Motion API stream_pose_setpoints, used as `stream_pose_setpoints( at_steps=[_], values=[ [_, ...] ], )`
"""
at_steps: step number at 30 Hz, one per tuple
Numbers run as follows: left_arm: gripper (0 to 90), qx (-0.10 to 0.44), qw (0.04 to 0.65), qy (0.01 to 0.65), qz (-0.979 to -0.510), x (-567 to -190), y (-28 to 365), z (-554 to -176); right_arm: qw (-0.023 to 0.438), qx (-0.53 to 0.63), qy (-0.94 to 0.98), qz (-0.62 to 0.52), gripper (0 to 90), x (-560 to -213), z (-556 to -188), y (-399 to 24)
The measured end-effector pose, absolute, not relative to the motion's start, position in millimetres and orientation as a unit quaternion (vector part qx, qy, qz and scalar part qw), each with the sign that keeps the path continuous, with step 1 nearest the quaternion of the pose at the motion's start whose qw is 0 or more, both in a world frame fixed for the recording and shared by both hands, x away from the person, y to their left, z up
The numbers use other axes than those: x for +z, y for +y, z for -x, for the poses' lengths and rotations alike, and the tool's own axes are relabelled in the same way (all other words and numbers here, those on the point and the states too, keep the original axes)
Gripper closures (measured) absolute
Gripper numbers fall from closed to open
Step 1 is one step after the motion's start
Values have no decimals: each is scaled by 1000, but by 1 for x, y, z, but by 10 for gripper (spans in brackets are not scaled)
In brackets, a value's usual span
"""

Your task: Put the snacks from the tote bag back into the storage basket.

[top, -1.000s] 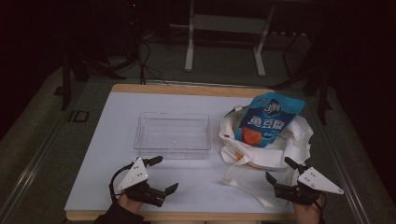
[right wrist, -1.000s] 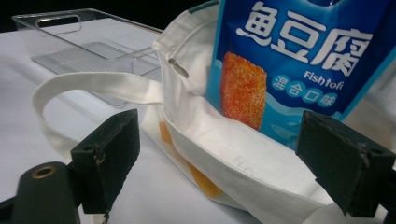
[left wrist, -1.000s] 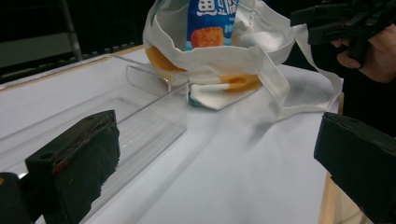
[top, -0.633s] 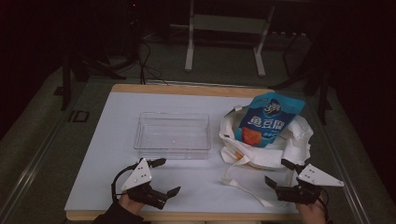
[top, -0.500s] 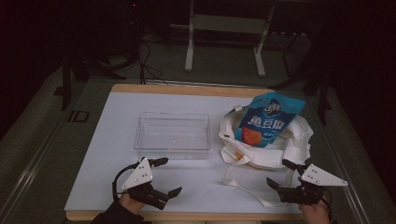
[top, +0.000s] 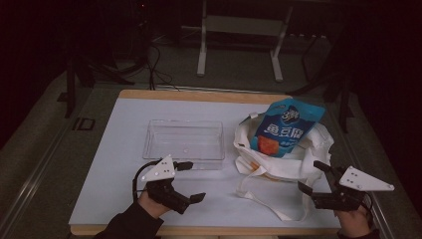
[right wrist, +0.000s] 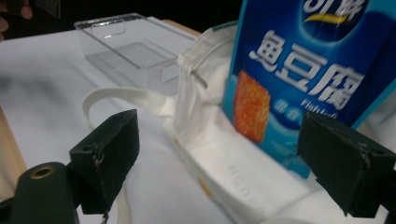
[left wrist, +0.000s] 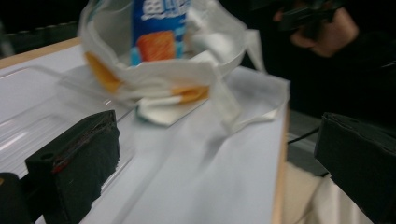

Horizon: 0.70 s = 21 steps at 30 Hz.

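- While both grippers sit low at the near edge of the table (top: 124, 149), neither touches anything; jaws of both stand wide apart, nothing between them.
- Left gripper (top: 188, 180): near the front left, just in front of the clear tray (top: 184, 140), pointing right toward the bag. Compared with a second ago it has drawn slightly back toward the person.
- Right gripper (top: 314, 178): at the front right, just off the near side of the white tote bag (top: 293, 167). Over the last second it has slid back and to the right, away from the bag's loose strap (top: 263, 201).
- Blue snack pouch (top: 286, 127): stands tilted in the mouth of the tote bag, upper half sticking out, right of the tray. Pouch and bag lie as they did a second ago.
- Right gripper view: pouch (right wrist: 308, 70) framed between the two open jaws, bag rim (right wrist: 205, 126) below it, tray (right wrist: 126, 46) further off to the left.
- Left gripper view: blurred, so that hand is moving; bag (left wrist: 163, 79) and pouch (left wrist: 156, 28) ahead, the other hand (left wrist: 327, 32) beyond.
- Reading: small retreat looks like lining up, not quitting. Pouch not yet gripped, tray empty. Likely job is lifting the pouch out of the bag into the tray; that step has not begun.
- Watch: soft bag may lift with the pouch unless the left gripper pins the rim.
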<state>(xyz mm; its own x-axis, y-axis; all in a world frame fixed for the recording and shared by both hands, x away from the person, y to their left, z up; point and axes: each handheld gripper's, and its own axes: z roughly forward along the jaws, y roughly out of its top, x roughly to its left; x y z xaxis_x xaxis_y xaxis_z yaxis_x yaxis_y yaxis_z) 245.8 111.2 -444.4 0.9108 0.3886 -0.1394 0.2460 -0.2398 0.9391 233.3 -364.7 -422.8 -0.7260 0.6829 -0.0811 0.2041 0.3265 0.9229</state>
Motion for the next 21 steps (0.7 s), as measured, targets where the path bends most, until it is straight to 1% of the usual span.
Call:
stream_pose_setpoints(
  at_steps=[5, 7, 12, 21],
  values=[
    [6, 72, 577, 192, -791, -434, 102, -257, 240, 513, 776, -278, 126, -413, -239, -368],
    [7, 75, 575, 187, -793, -430, 98, -260, 229, 530, 770, -271, 123, -410, -241, -370],
    [7, 76, 580, 180, -791, -421, 92, -270, 242, 534, 762, -273, 123, -405, -246, -375],
    [7, 77, 586, 159, -791, -409, 73, -290, 242, 540, 760, -270, 123, -398, -255, -384]
  ],
)
